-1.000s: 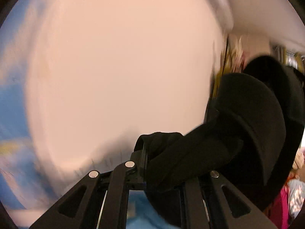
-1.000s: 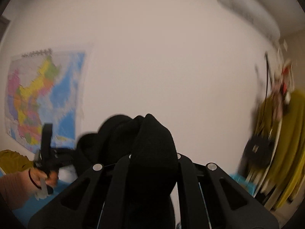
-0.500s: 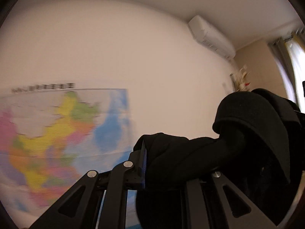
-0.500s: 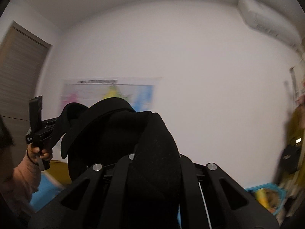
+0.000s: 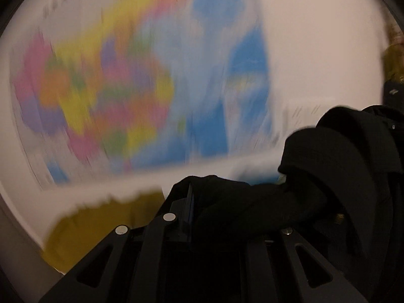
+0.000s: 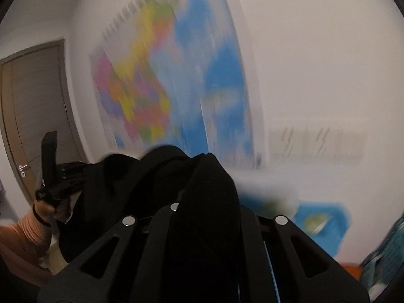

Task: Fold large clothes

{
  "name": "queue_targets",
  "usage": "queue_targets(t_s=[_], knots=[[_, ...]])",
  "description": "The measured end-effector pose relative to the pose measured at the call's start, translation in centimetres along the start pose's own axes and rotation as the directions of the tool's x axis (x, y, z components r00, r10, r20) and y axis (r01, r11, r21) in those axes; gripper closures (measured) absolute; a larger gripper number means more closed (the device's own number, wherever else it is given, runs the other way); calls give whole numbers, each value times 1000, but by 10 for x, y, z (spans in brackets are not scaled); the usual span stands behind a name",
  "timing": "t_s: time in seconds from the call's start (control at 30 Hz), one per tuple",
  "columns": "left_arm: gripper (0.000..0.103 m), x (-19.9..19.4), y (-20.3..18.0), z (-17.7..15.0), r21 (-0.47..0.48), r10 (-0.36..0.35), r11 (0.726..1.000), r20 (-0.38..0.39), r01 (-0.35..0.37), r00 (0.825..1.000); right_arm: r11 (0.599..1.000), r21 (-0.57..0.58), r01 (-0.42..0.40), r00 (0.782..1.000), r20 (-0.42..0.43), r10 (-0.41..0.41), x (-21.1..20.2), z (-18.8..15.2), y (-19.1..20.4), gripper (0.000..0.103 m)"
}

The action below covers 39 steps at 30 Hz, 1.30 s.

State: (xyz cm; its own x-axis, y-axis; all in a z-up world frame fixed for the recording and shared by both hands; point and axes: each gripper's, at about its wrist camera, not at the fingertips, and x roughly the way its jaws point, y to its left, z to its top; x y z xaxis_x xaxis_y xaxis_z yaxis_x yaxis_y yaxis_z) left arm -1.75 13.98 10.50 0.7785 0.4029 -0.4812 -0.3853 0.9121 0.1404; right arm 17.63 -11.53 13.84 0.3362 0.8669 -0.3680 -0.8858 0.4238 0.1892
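One black garment (image 5: 310,194) is in play, and two tools hold it: the left tool (image 5: 202,209) is clamped on a bunched edge of the cloth, which runs off to the right in a thick roll and hangs in folds at the right rim of its view; the right tool (image 6: 207,202) is clamped on another part of the same cloth, which humps up over its fingers and spreads away to the left. In the right wrist view the left tool (image 6: 63,176) shows at the far left, gripped by one hand (image 6: 48,208) with one peach sleeve (image 6: 22,237) behind it. One coloured wall map (image 5: 141,80) hangs on the white wall, badly smeared by motion in both views. One brown door (image 6: 32,116) stands at the left of the right wrist view, and one mustard-yellow mass (image 5: 101,227) lies low and near the left tool; what it is cannot be told. Half a second ago both views looked higher, with ceiling and an air conditioner in sight and the map low; now the map fills the middle, and both tools have dipped with the garment still pinched.
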Motion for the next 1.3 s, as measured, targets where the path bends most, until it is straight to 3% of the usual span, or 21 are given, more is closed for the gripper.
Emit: queue_targets(t_s=[0.07, 0.13, 0.23, 0.37, 0.43, 0.5, 0.57, 0.63, 0.67, 0.7, 0.73, 0.8, 0.87, 1.0, 1.17, 1.23, 1.27, 1.3], knots=[[93, 63, -2, -33, -24, 2, 1000, -102, -5, 995, 998, 60, 4, 996, -92, 2, 52, -18, -17, 98], [93, 121, -3, -59, -32, 20, 999, -214, -28, 977, 998, 39, 50, 981, -192, -41, 100, -40, -25, 98], [94, 165, 7, -74, -87, -22, 996, -275, -2, 961, 993, 90, 71, 970, -237, -48, 128, -56, -45, 98], [94, 176, 27, -56, -123, -62, 992, -255, 31, 965, 991, 123, 61, 981, -192, -37, 123, -36, -61, 98], [93, 168, 41, -38, -152, -88, 987, -182, 61, 979, 994, 106, 37, 994, -108, -26, 111, -21, -67, 98], [92, 170, 50, -30, -162, -75, 986, -144, 51, 987, 994, 95, 47, 996, -78, -39, 113, -20, -72, 98], [88, 188, 52, -33, -154, -65, 987, -192, 36, 979, 991, 108, 75, 985, -165, -57, 139, -32, -86, 95], [78, 225, 45, -51, -106, -34, 994, -316, 0, 948, 981, 132, 142, 951, -292, -98, 169, -52, -102, 85], [67, 241, 43, -59, -78, -7, 997, -378, -25, 926, 974, 128, 188, 924, -360, -131, 181, -63, -109, 63], [66, 253, 41, -68, -49, 13, 998, -436, -39, 900, 962, 128, 240, 894, -415, -167, 188, -73, -115, 48], [67, 263, 44, -74, -42, 19, 998, -476, -44, 879, 954, 148, 261, 875, -453, -169, 190, -82, -121, 48], [60, 262, 51, -74, -70, -26, 998, -461, -7, 887, 953, 168, 253, 872, -466, -149, 176, -88, -125, 47], [47, 255, 59, -68, -84, -70, 996, -445, 36, 893, 956, 173, 235, 888, -439, -139, 152, -89, -123, 33], [41, 232, 70, -62, -73, -101, 994, -405, 78, 909, 963, 190, 188, 883, -462, -81, 102, -105, -110, 30], [32, 202, 86, -70, -75, -144, 989, -390, 125, 909, 977, 170, 131, 853, -522, -23, 52, -150, -78, 36], [32, 192, 90, -73, -61, -141, 990, -390, 127, 910, 982, 151, 116, 844, -536, -17, 35, -164, -63, 58], [32, 189, 95, -76, -51, -130, 991, -390, 120, 911, 984, 123, 128, 840, -541, -42, 30, -166, -57, 82], [32, 183, 94, -76, -49, -125, 992, -390, 116, 912, 984, 97, 149, 838, -541, -74, 25, -167, -54, 96]])
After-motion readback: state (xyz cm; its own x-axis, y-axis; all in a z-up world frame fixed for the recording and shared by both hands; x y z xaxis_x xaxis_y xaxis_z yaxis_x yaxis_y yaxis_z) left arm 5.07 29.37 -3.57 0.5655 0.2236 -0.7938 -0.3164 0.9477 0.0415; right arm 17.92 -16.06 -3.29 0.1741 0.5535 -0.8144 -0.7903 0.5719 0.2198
